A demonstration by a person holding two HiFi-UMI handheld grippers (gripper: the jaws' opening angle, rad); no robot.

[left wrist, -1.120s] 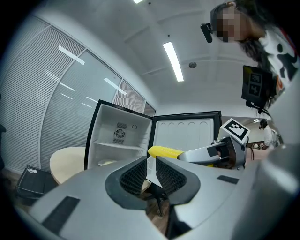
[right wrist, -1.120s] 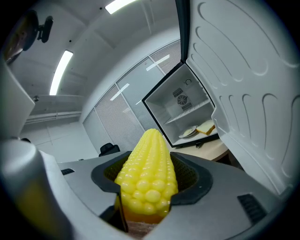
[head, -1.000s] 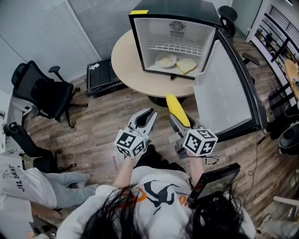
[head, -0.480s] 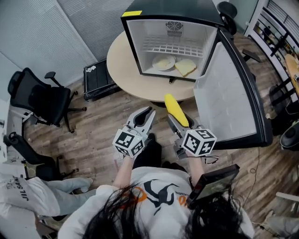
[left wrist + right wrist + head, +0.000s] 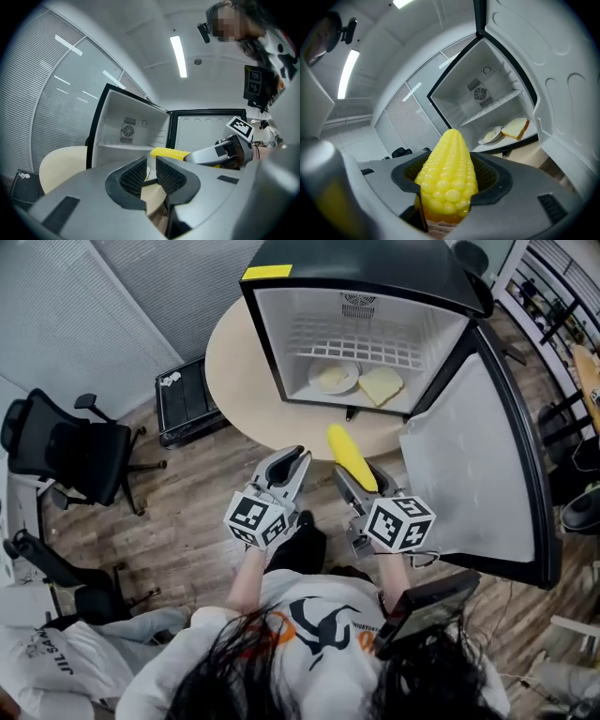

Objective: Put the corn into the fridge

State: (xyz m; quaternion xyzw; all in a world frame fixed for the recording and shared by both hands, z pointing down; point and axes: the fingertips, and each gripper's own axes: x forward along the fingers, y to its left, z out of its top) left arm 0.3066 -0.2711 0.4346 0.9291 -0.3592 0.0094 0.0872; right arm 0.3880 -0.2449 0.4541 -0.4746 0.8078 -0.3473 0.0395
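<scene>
Head view: the fridge [image 5: 281, 343] stands open at 12 o'clock on the round worktop [image 5: 239, 381], its front edge close to the worktop's near rim. The fridge door [image 5: 478, 465] is swung wide toward 3 o'clock, leaving the opening unobstructed.

Inside, a wire shelf [image 5: 361, 338] spans the upper part. On the fridge floor below it, a plate [image 5: 333, 377] sits with a bread slice [image 5: 380, 386] just beside it at 3 o'clock. A bare strip of floor shows at 9 o'clock of the plate.

The right gripper [image 5: 360, 482] is clamped on the lower part of the corn [image 5: 349, 457], jaws pressed to both sides. The corn is held short of the opening, outside the fridge. Its long axis runs 5 to 11 o'clock, and its tapered tip at 11 overlaps the worktop's near rim.

The left gripper [image 5: 292, 457] hangs at 9 o'clock of the corn, apart from it. Its jaws show only a narrow slit and hold nothing.
</scene>
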